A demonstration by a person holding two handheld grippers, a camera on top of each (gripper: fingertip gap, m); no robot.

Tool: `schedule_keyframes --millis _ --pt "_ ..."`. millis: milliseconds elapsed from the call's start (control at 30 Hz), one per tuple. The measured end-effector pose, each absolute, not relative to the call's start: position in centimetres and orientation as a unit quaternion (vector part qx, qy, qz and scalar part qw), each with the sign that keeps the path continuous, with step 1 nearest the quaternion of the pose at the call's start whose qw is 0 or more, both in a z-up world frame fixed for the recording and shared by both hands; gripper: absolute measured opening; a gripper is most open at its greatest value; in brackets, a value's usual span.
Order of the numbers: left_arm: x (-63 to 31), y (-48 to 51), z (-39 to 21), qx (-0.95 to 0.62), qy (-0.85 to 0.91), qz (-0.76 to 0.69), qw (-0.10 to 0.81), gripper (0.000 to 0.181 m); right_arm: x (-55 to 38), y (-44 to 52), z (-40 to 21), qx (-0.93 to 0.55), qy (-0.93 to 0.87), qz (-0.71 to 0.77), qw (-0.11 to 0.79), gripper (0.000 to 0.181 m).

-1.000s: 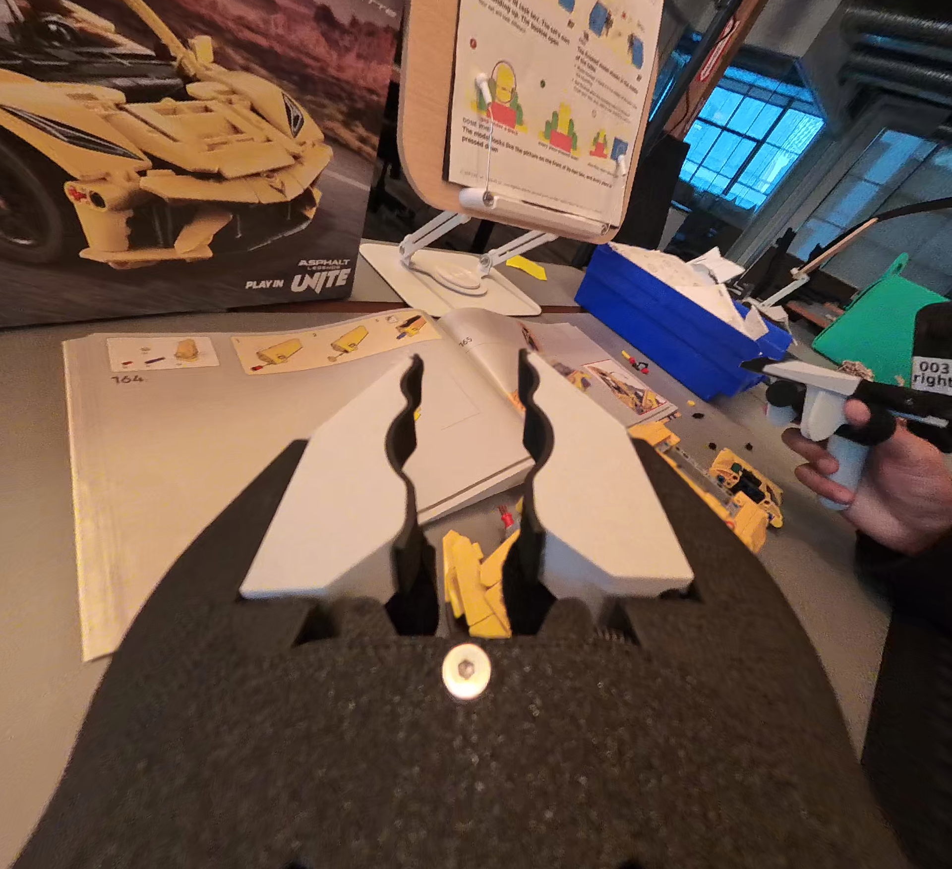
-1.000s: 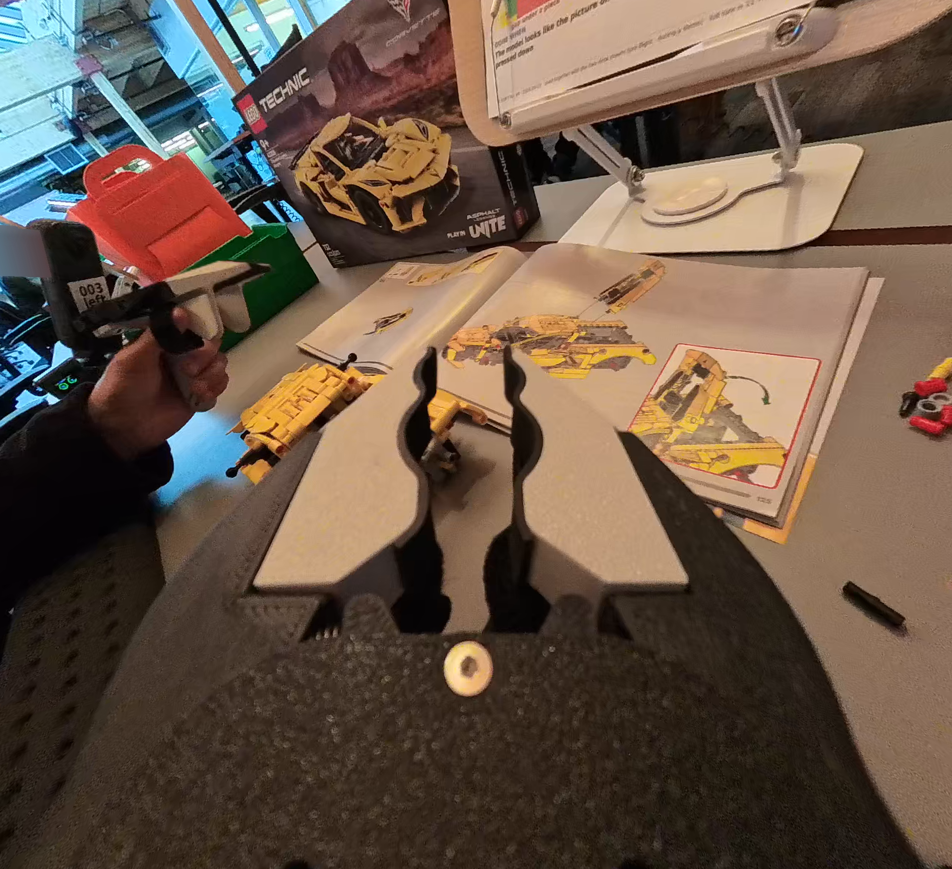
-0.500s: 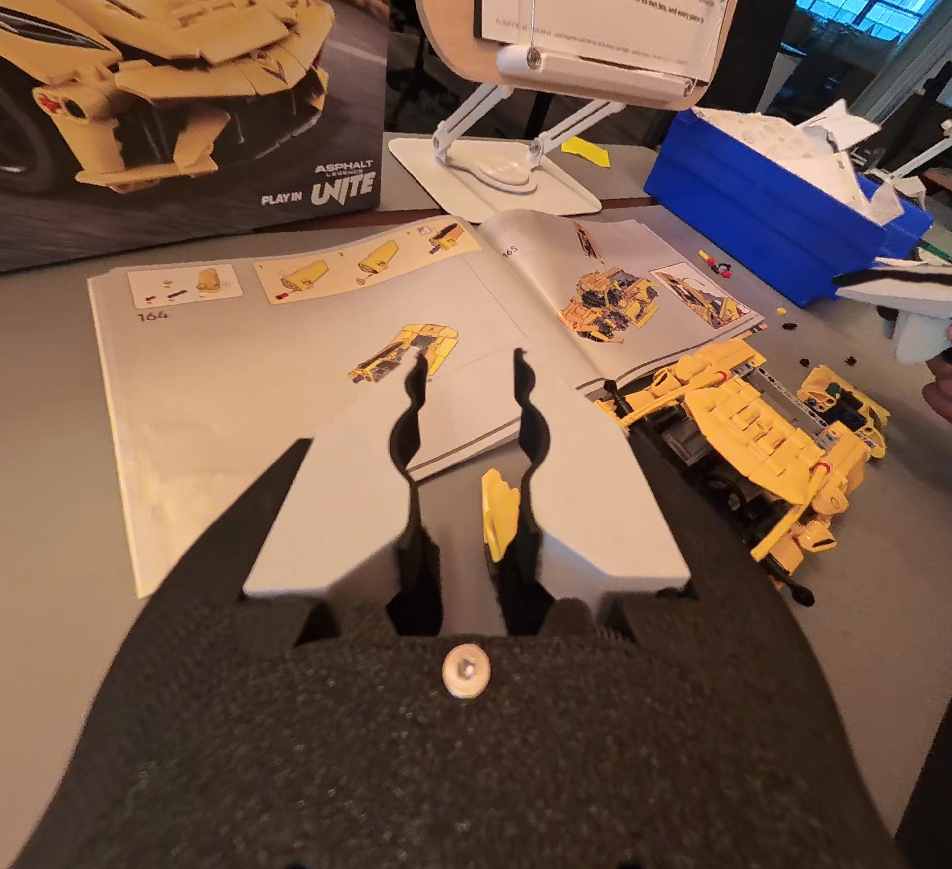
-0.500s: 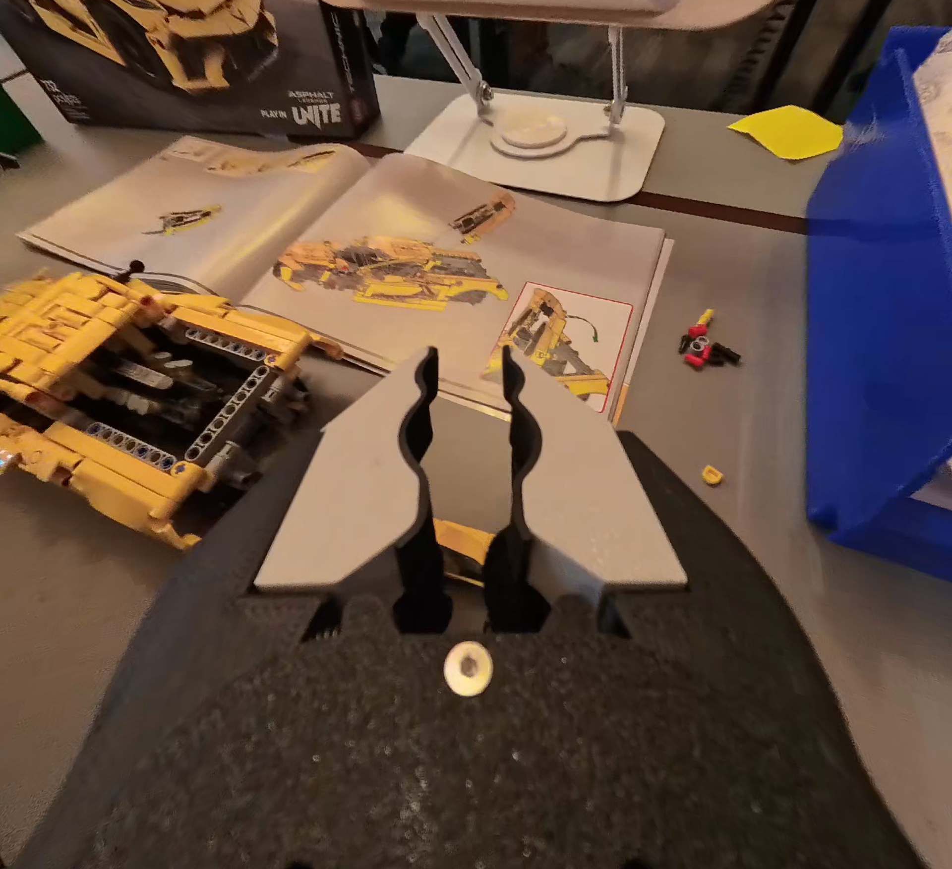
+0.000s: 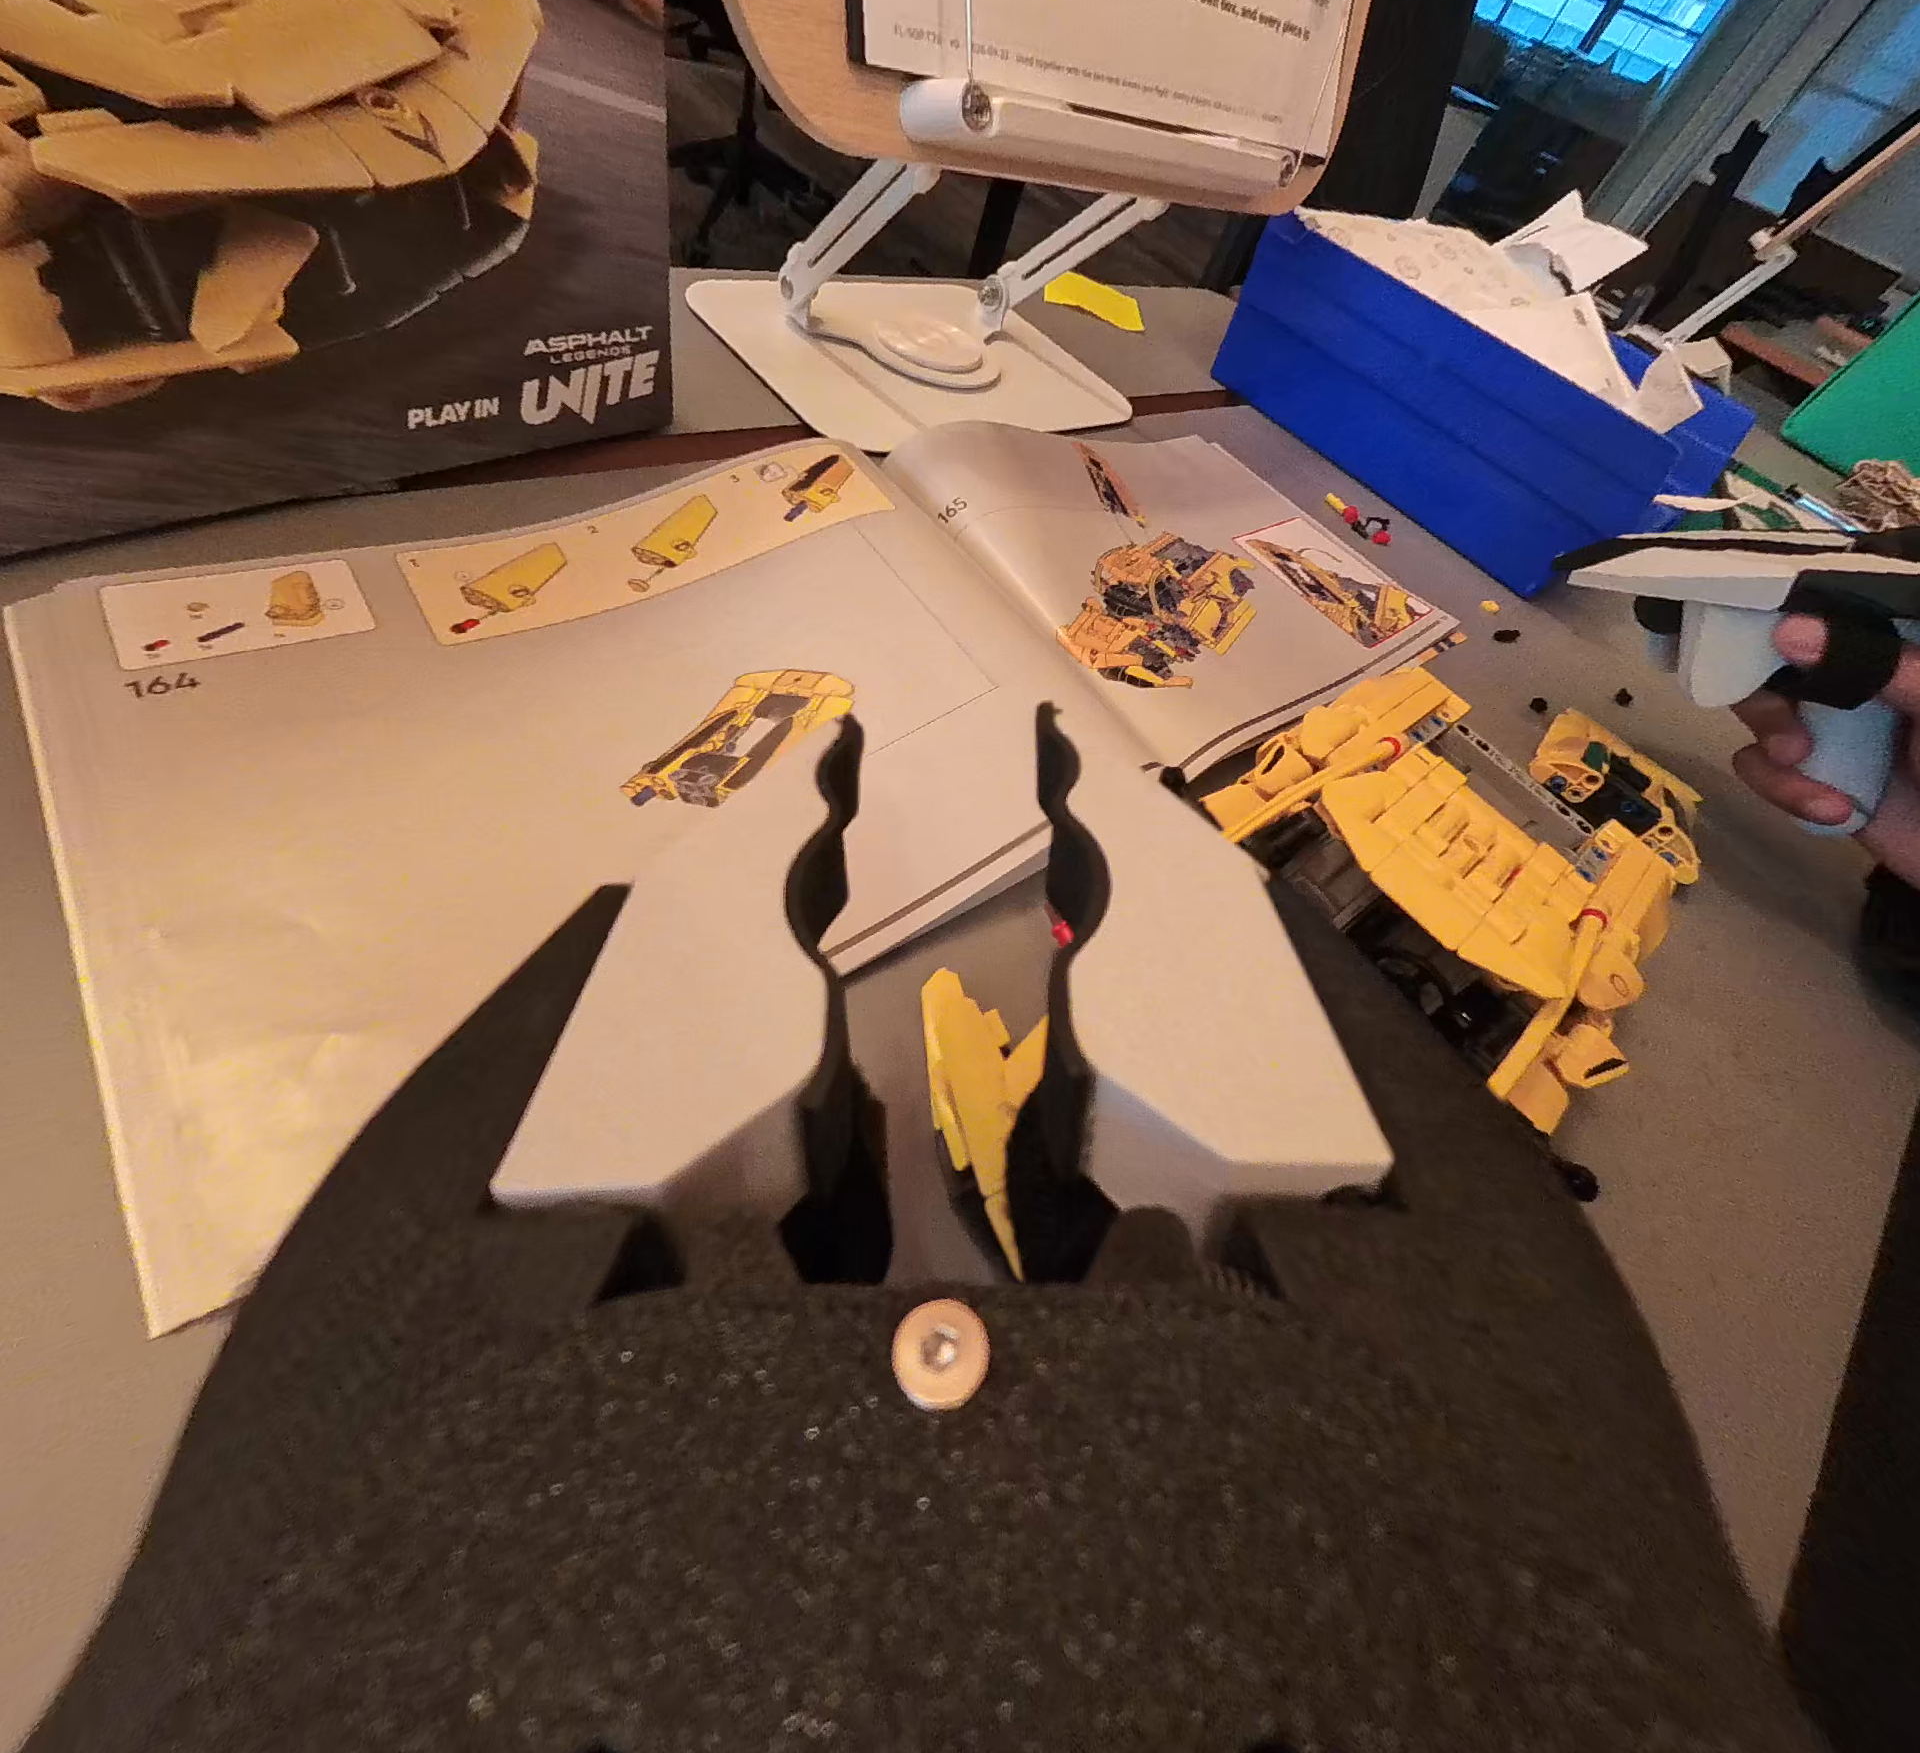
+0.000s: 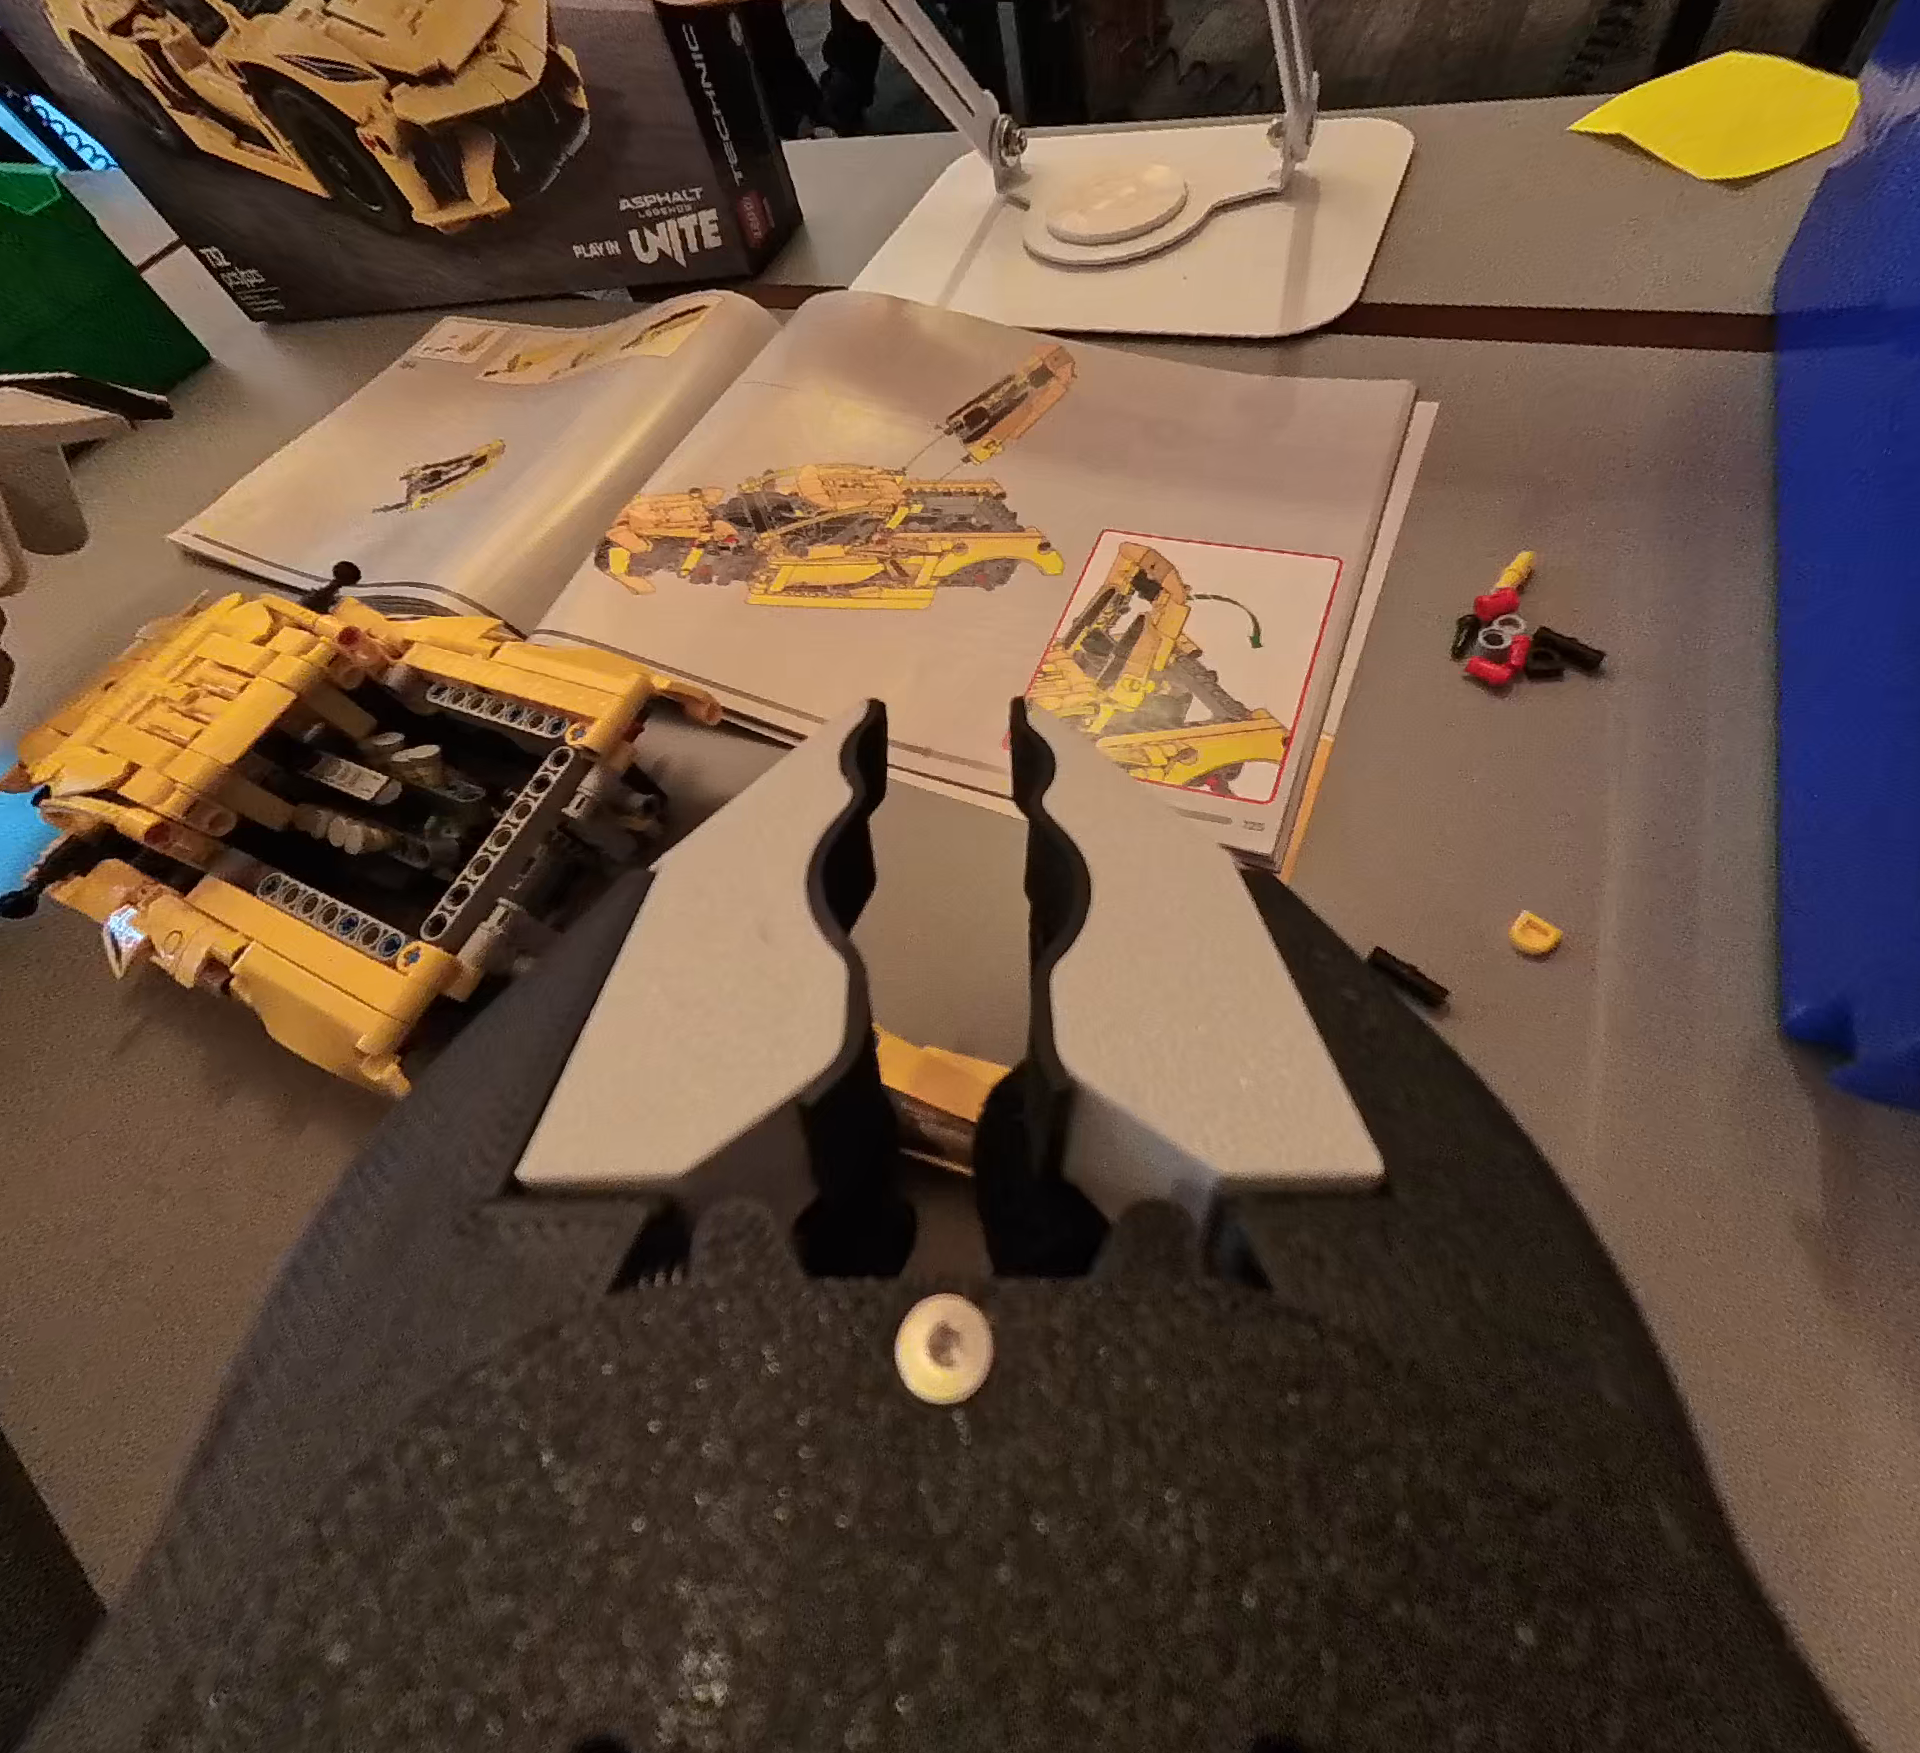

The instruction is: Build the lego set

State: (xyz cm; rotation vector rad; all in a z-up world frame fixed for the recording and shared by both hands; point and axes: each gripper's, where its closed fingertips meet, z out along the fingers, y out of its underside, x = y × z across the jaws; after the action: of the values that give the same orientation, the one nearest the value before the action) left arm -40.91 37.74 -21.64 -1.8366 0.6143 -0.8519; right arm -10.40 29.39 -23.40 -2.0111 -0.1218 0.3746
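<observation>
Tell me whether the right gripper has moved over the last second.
Yes. The right gripper swung rightward across the open instruction booklet, toward the blue bin.

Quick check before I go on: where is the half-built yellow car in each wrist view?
Left wrist view: the half-built yellow car sits right of centre, on the table just past the open booklet's near right corner.
Right wrist view: the car is at the left edge, in front of the booklet's left page.
Shared landmark: the white stand base behind the booklet.
</observation>
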Motion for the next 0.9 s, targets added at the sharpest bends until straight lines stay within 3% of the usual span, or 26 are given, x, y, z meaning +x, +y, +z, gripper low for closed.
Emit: schedule_keyframes --millis 400,500,633,900 --pt "-40.4 36.8 -20.5 -0.742 0.259 -0.370 0.496 0.033 -6.1 28.3 -20.7 -0.828 -0.036 0.116 0.547 0.027" --pt "-40.3 36.4 -20.0 -0.734 0.262 -0.378 0.500 0.033 -5.6 26.5 -22.7 -0.860 -0.078 0.141 0.484 0.036" --pt "-40.1 36.0 -19.4 -0.720 0.275 -0.371 0.519 0.033 -4.9 21.8 -28.2 -0.923 -0.154 0.123 0.330 0.044" --pt "-38.5 34.7 -19.2 -0.701 0.318 -0.370 0.520 0.033 -6.0 21.3 -29.5 -0.928 -0.120 0.128 0.329 0.049"
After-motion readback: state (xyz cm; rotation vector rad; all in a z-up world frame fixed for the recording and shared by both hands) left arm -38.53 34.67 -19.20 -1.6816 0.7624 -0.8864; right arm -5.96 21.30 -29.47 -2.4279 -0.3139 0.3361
